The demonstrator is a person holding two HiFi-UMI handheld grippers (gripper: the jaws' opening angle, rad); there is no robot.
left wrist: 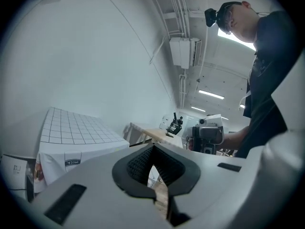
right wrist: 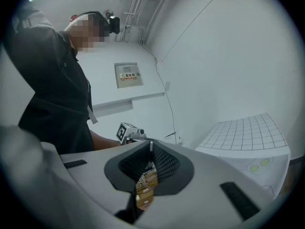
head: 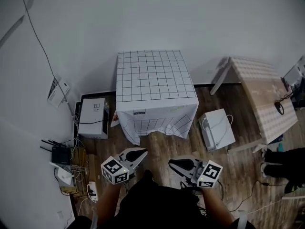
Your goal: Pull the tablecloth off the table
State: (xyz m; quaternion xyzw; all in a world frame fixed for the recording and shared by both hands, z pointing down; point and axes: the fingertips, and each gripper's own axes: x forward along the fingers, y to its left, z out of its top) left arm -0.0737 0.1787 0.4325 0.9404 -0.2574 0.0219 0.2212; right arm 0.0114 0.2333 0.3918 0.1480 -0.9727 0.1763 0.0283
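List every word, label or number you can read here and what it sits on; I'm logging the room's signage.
No text here can be read with certainty.
Label on the tablecloth, front drop: dark print, too blurred to read.
Wall panel: red characters on a pale plate, too small to read.
White box on the floor: dark label, unreadable.
Sheet on the wall: print too small.

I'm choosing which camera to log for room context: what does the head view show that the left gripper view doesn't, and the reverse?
Head view only: the black router at left and the white wall panel above it. Left gripper view only: the air conditioner high on the wall and the ceiling lights. Both: the gridded tablecloth and the wooden table.
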